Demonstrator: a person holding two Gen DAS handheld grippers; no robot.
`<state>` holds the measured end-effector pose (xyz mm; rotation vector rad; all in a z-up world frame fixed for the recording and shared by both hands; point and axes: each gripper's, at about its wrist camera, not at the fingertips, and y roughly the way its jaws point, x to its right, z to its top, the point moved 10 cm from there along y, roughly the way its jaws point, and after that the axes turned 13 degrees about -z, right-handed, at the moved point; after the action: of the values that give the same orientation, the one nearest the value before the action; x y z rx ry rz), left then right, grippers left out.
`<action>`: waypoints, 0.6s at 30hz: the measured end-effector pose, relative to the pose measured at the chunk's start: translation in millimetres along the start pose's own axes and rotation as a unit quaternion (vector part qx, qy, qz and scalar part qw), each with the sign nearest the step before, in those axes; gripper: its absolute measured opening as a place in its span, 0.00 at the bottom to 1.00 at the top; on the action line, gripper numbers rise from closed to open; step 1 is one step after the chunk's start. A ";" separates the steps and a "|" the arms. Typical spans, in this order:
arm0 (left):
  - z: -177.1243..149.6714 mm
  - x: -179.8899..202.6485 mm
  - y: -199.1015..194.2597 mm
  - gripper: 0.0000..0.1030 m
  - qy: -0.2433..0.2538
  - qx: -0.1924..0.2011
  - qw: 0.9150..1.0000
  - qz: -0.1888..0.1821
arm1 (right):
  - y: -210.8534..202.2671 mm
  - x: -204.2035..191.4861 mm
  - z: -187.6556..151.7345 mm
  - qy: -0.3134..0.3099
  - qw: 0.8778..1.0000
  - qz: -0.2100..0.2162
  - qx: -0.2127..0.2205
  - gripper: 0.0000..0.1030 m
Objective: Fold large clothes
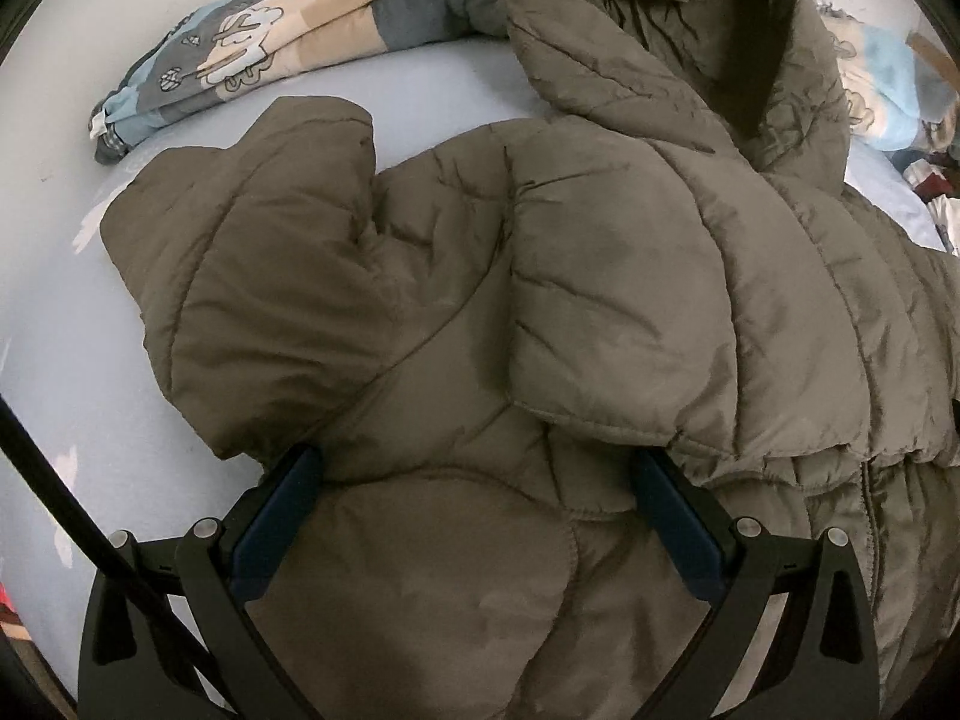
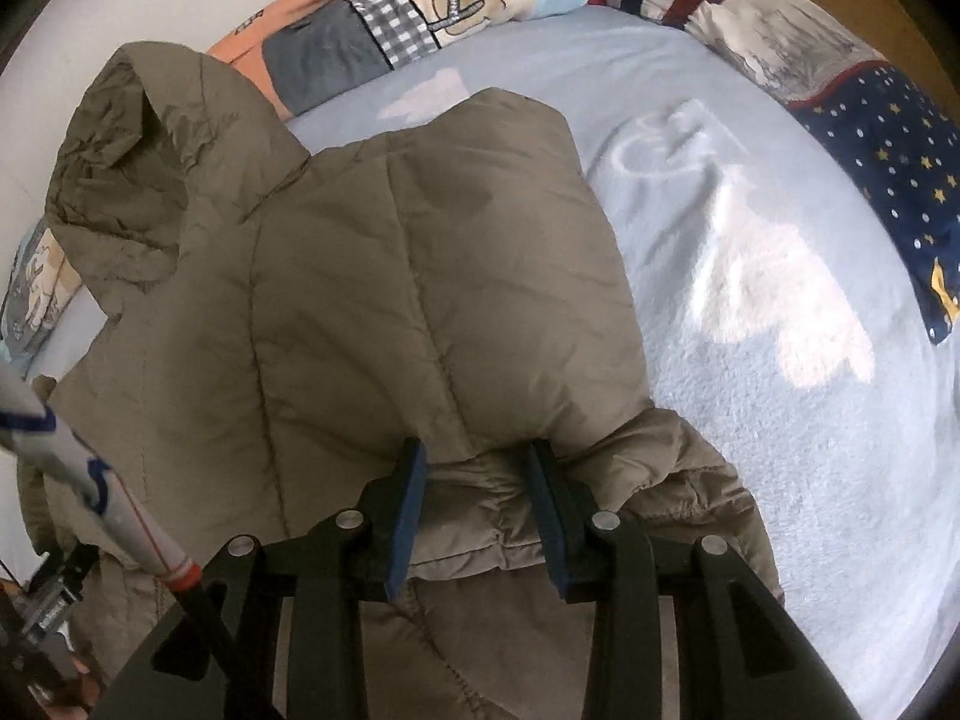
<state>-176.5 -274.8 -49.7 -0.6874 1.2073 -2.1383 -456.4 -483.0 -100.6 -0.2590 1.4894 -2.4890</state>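
Observation:
An olive quilted hooded jacket (image 1: pixel 540 300) lies on a pale blue bed sheet (image 1: pixel 60 330). In the left wrist view its hood (image 1: pixel 690 30) is at the upper right, and one sleeve is bunched at the left. Another sleeve lies across the body. My left gripper (image 1: pixel 480 468) stands open and wide, pressed down onto the jacket, with a flat padded panel between its fingers. In the right wrist view a sleeve lies folded over the jacket (image 2: pixel 390 300). My right gripper (image 2: pixel 477 462) is shut on that sleeve's gathered cuff (image 2: pixel 474 498).
A patchwork cartoon quilt (image 2: pixel 420 12) is bunched along the wall behind the jacket. A dark blue star-patterned blanket (image 2: pixel 888 138) lies at the right edge of the bed. The bed sheet (image 2: pixel 750 420) shows bare to the jacket's right. A white rod (image 2: pixel 90 468) crosses the lower left.

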 end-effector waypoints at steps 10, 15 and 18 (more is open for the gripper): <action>21.1 -7.9 -47.3 1.00 -0.044 0.054 0.996 -0.048 | -65.8 -51.2 6.5 -0.051 0.994 0.039 0.088 0.54; 26.0 -42.3 -55.6 1.00 -0.100 0.067 0.992 -0.047 | -63.5 -89.5 -9.0 -0.103 0.989 0.048 0.093 0.54; 23.8 -53.1 -51.8 1.00 -0.111 0.056 0.991 -0.051 | -46.5 -103.4 -16.9 -0.112 0.990 0.049 0.072 0.54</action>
<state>-135.5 -229.5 -1.4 -0.9271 0.9453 -2.1272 -366.7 -418.0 -70.9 -0.4124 1.2000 -2.3853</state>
